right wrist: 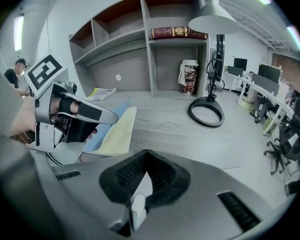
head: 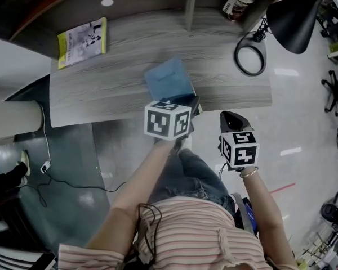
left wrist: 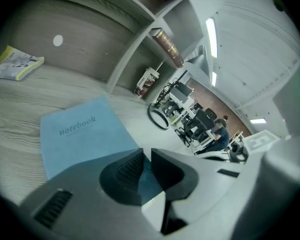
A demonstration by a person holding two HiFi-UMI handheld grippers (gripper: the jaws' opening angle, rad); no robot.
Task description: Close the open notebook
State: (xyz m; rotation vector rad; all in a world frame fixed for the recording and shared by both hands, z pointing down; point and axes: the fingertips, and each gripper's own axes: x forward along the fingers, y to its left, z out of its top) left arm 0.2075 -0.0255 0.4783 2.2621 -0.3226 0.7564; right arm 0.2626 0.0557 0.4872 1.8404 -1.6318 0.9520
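Pinching blue notebook point(left wrist: 82, 134), left tool point(left wrist: 146, 159), pinched corner hidden

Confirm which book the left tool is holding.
The blue notebook, cover pinched in the left tool; the yellow booklet and shelved brown book sit apart.

Bright, even indoor light. A ceiling strip light point(left wrist: 210, 31) glares at upper right. The notebook point(head: 168, 79) is motion-smeared. Gripper views bulge, corners dark.
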